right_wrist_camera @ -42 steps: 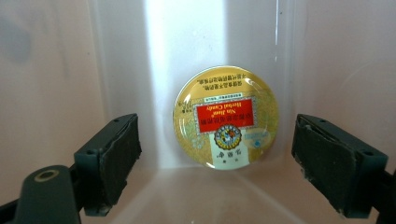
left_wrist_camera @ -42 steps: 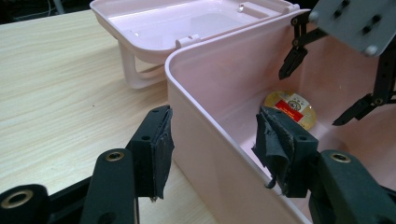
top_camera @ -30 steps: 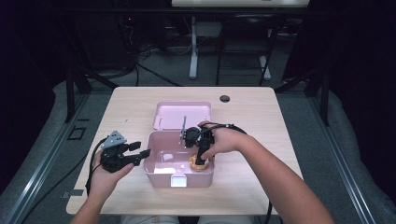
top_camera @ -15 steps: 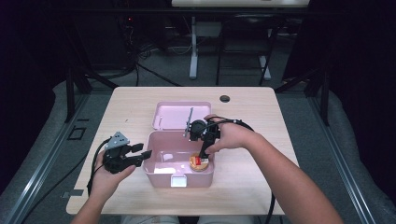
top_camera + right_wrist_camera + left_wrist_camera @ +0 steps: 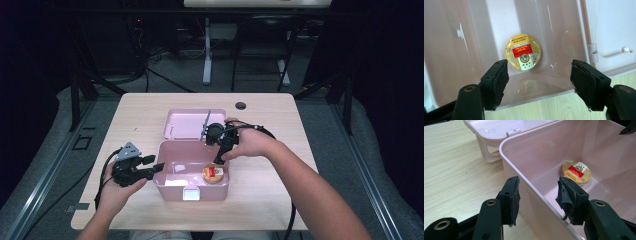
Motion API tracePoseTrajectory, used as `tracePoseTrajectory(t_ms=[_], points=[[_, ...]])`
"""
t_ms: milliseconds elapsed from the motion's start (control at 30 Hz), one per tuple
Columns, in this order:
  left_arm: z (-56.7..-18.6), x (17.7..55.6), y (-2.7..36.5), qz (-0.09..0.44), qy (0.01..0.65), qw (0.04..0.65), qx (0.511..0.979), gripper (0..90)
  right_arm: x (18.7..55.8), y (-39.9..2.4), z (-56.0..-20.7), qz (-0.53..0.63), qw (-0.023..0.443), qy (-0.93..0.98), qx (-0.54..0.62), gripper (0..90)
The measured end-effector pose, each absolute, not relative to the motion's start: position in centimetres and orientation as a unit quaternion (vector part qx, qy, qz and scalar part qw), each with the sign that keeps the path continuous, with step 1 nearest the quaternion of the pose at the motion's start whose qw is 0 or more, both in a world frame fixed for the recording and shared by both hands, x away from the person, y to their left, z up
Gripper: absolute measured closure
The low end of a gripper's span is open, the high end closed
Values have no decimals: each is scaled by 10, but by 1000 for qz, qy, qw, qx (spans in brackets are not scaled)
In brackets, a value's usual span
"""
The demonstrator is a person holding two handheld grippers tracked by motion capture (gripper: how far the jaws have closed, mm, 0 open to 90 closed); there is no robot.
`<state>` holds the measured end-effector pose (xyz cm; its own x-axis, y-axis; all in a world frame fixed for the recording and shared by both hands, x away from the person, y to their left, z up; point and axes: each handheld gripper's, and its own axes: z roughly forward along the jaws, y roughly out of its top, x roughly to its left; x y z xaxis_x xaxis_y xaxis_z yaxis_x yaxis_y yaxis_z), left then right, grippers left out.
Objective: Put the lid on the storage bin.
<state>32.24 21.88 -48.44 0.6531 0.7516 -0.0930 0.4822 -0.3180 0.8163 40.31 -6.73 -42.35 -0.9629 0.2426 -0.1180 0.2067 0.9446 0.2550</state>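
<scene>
Round tin point(image 5: 523, 52) lies inside open pink box point(image 5: 172, 187)

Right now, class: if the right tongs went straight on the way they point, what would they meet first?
Most likely the round gold tin lying on the floor of the pink box. The right tongs stand open above it, aimed down into the box; depth is unclear.
</scene>
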Motion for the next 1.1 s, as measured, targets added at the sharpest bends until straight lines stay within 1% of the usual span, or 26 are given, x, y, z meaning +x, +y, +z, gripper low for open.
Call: tracePoseTrajectory(t_ms=[167,467,600,833,1100], points=[[-485,322,219,152,385,434,800,524,405,-72,-422,126,79,981,128,322],[-486,322,217,154,383,431,802,552,410,-80,-416,151,70,973,162,415],[-487,322,218,152,386,432,801,576,413,-83,-413,160,71,968,182,423],[-487,322,218,154,385,433,800,583,418,-88,-413,172,82,963,193,420],[-487,321,219,153,388,436,797,594,421,-92,-415,177,83,958,209,433]])
